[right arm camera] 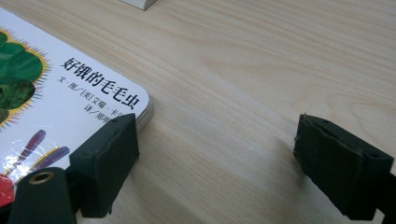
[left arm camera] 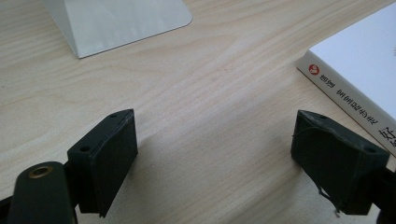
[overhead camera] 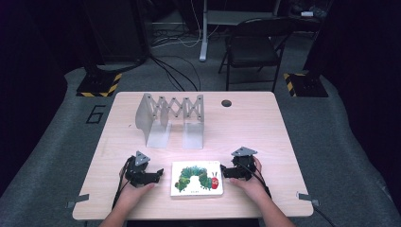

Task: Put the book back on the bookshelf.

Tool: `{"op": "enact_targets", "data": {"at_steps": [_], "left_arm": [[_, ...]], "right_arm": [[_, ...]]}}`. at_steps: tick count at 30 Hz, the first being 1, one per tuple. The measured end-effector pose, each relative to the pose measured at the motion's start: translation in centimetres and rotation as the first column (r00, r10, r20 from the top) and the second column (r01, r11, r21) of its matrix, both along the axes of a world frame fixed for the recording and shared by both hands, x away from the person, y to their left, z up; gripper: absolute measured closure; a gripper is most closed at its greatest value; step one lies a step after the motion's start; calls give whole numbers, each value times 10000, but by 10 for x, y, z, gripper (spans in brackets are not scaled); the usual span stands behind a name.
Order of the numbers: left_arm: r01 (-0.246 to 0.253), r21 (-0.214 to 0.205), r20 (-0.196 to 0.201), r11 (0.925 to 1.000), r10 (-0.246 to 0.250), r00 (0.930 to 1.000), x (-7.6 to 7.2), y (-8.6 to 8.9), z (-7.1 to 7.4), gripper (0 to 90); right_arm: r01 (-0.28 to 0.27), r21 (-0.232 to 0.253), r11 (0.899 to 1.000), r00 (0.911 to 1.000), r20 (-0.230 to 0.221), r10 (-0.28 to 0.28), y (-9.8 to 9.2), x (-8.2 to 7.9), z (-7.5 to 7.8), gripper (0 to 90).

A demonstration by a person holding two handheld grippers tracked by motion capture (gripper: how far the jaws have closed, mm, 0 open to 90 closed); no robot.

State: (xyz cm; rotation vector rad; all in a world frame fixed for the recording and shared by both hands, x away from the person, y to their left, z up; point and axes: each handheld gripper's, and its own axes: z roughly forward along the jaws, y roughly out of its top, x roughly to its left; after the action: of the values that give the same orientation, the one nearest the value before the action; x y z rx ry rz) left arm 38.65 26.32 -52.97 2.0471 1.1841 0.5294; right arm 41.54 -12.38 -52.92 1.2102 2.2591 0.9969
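Note:
A white board book (overhead camera: pixel 197 178) with a green caterpillar on its cover lies flat near the table's front edge. My left gripper (overhead camera: pixel 159 173) rests on the table just left of it, open, with bare wood between its jaws; in the left gripper view the book's spine (left arm camera: pixel 345 95) passes beside the right jaw. My right gripper (overhead camera: pixel 223 172) sits at the book's right edge, open. In the right gripper view (right arm camera: pixel 215 161) the book's rounded corner (right arm camera: pixel 93 93) lies at the left jaw, apart from the pads, and nothing is gripped.
A grey metal expanding file rack (overhead camera: pixel 171 118) stands upright behind the book at the table's middle; its base plate (left arm camera: pixel 116 21) is seen ahead of the left gripper. A cable hole (overhead camera: pixel 226 102) is at the back. A folding chair (overhead camera: pixel 255 47) stands beyond the table.

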Motion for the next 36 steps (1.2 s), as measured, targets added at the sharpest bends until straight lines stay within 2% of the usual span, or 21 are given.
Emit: {"op": "enact_targets", "data": {"at_steps": [9,15,18,24,27,28,31,33,34,36], "left_arm": [[41,68,-55,10000,-41,10000,-1,0,1,147],[64,11,30,10000,-64,10000,-2,-1,0,146],[57,43,-8,10000,-57,10000,-3,-1,0,148],[-1,-31,66,10000,2,10000,-3,-1,0,151],[-10,-19,35,10000,10,10000,-3,-1,0,155],[91,85,-166,9999,-90,9998,-3,-1,2,157],[83,144,-203,9999,-80,9998,-2,-1,3,162],[120,226,-308,9997,-113,9995,-3,0,4,174],[-30,227,-257,9997,36,9997,-4,0,5,205],[-83,298,-366,9995,94,9993,-5,1,6,226]], "right_arm": [[93,126,9999,10000,-25,-93,0,-1,0,139],[61,-16,10000,10000,-3,-61,0,0,0,136],[121,41,9999,9997,-191,-120,2,0,1,138],[68,-35,10000,9997,-227,-69,1,1,2,150],[93,-132,9999,9993,-349,-98,1,1,3,154],[205,-101,9997,9989,-422,-209,3,2,5,159],[246,-60,9997,9986,-457,-248,3,3,5,169],[279,-60,9996,9983,-512,-282,3,3,6,192],[367,-185,9992,9968,-703,-379,3,4,8,234],[411,-263,9988,9960,-781,-430,4,4,10,245]]}}
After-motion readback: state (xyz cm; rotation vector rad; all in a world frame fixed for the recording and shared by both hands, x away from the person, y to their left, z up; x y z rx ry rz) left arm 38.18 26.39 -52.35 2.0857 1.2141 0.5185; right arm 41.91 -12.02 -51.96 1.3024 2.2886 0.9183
